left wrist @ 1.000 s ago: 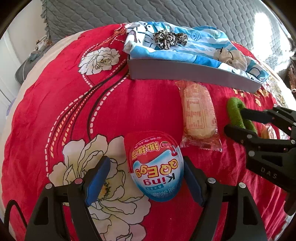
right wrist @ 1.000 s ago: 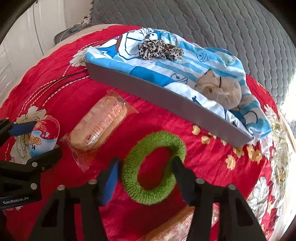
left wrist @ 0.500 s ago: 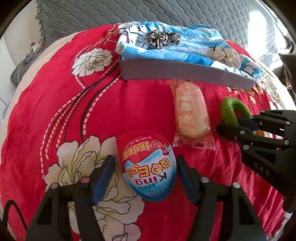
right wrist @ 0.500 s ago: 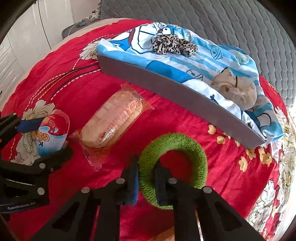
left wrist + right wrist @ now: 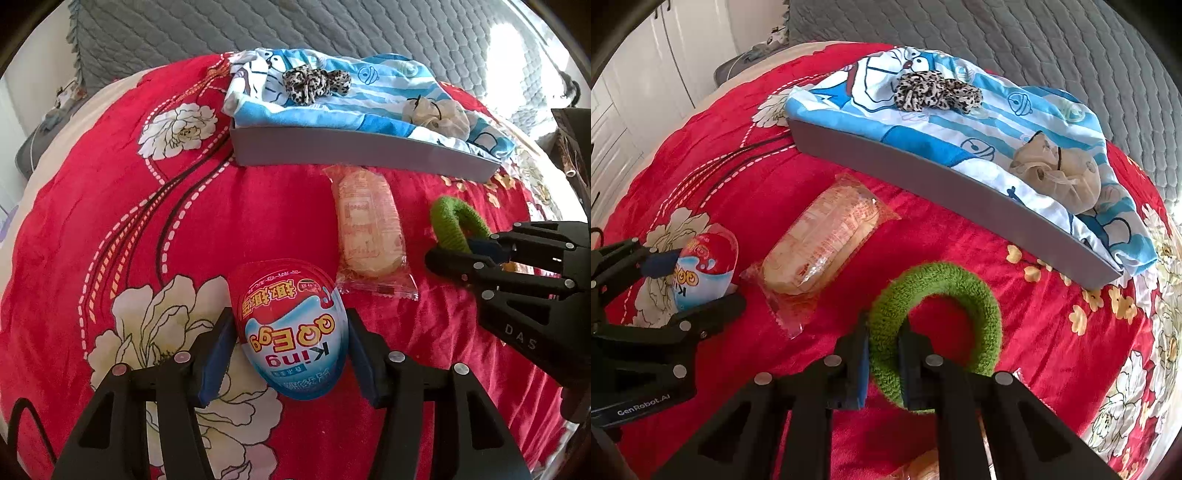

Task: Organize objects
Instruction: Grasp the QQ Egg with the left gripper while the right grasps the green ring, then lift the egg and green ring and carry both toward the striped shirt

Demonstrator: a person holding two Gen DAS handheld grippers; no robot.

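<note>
right tool is pinching the near rim of the fuzzy green ring-shaped hair scrunchie on the red floral bedspread, so lift it straight up while the left tool, spread around the red-and-blue egg-shaped snack pack, squeezes evenly before heading for the grey tray.
</note>
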